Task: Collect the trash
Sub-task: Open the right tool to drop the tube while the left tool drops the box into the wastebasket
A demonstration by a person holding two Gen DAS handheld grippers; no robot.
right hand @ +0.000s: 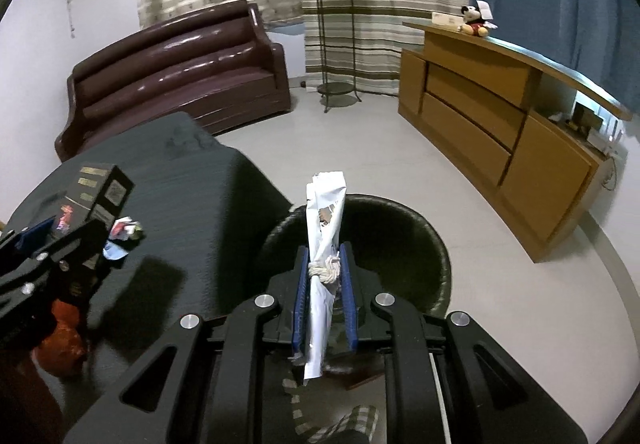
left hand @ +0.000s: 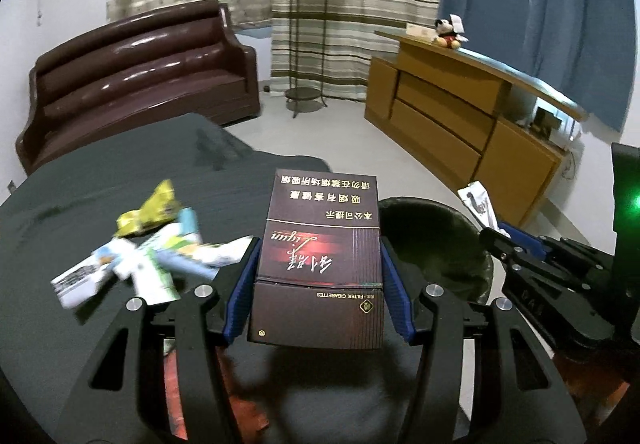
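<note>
One cigarette box (left hand: pixel 318 264), one white wrapper (right hand: pixel 324 244), one bin (right hand: pixel 400 244), two tongs (left hand: pixel 318 292).

My left gripper (left hand: pixel 318 276) points toward twelve o'clock, its blue ribbed pads (left hand: pixel 239 296) pressed flat against both sides of a dark maroon cigarette box (left hand: pixel 320 264). My right gripper (right hand: pixel 324 292), out at three o'clock from it, pinches a crumpled white wrapper (right hand: pixel 325 244) upright between nearly closed pads (right hand: pixel 347 296).
</note>
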